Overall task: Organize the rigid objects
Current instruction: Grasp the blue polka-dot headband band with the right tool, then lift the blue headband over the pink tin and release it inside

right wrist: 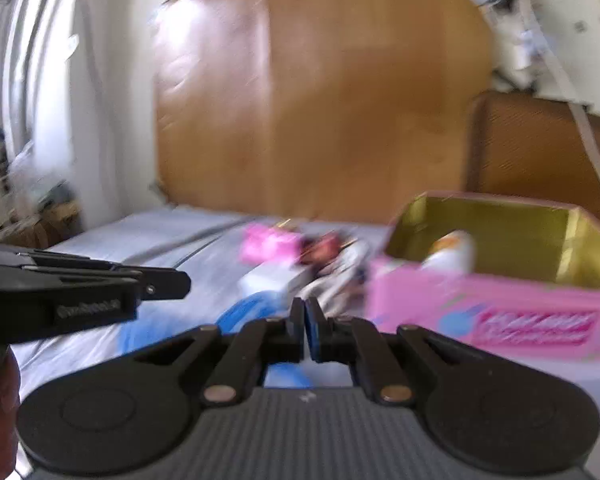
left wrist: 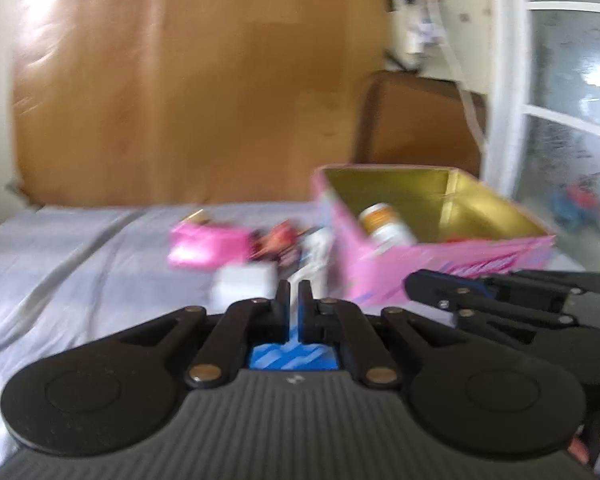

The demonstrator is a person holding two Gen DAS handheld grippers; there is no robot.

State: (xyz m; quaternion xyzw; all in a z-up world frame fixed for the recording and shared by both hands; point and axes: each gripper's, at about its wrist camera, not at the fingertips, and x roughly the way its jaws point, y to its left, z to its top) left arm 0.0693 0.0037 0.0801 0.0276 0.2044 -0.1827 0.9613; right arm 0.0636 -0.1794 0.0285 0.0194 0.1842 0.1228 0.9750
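Observation:
An open pink box [left wrist: 452, 264] with a gold inside stands on the bed at the right, and a white bottle with an orange label [left wrist: 386, 226] leans inside it. Left of the box lies a blurred cluster: a pink pouch [left wrist: 208, 246], a small white box [left wrist: 244, 284], a dark red item [left wrist: 276, 240] and a white item [left wrist: 316, 256]. My left gripper [left wrist: 294, 296] is shut just short of this cluster, nothing visibly held. My right gripper [right wrist: 305, 312] is shut too, near the pink box [right wrist: 492, 316], with a blue object [right wrist: 240, 314] on the sheet beneath it.
A grey sheet [left wrist: 80, 264] covers the bed. A tall wooden board [left wrist: 188, 80] stands behind it, with a brown cabinet [left wrist: 416, 120] to its right and a frosted glass door [left wrist: 572, 112] at the far right. Each gripper shows in the other's view.

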